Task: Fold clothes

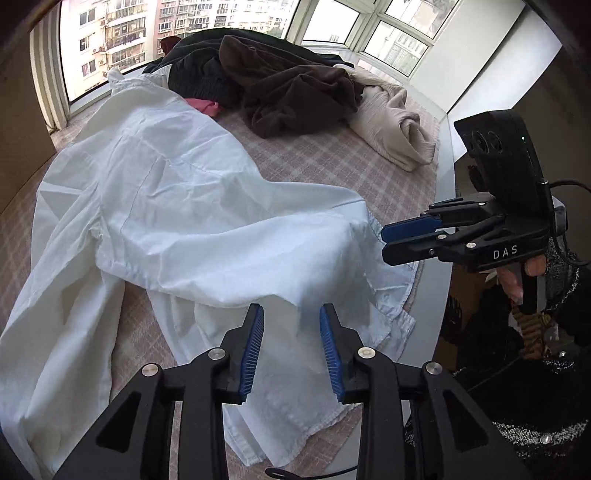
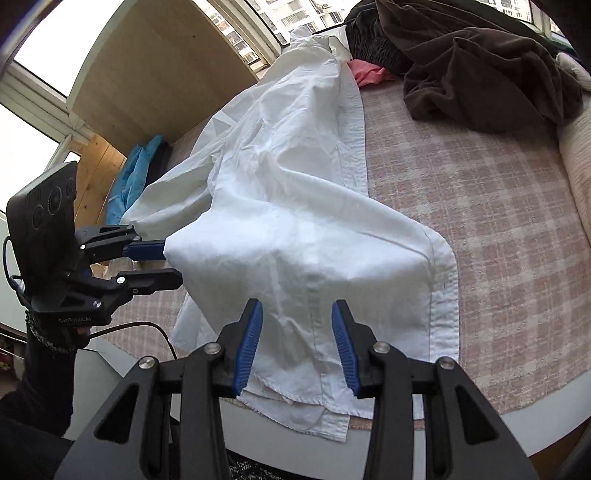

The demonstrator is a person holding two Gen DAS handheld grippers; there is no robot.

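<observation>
Both tongs gape empty. Left tongs (image 1: 291, 347) and right tongs (image 2: 297, 343) hover over the near hem of the white shirt (image 1: 177, 206), which runs lengthwise away toward the window.

We observed a bay of large white-framed windows (image 1: 388, 33) curving behind the work surface, admitting bright daylight; multi-storey apartment blocks (image 1: 125, 37) stood outside. The surface carried a pink-and-beige checked woven cover (image 2: 498, 229) over a pale rounded edge (image 2: 535, 432). A light wooden panel (image 2: 140, 81) rose at one side, and a plain white wall (image 1: 491, 62) adjoined the windows at the other.
</observation>
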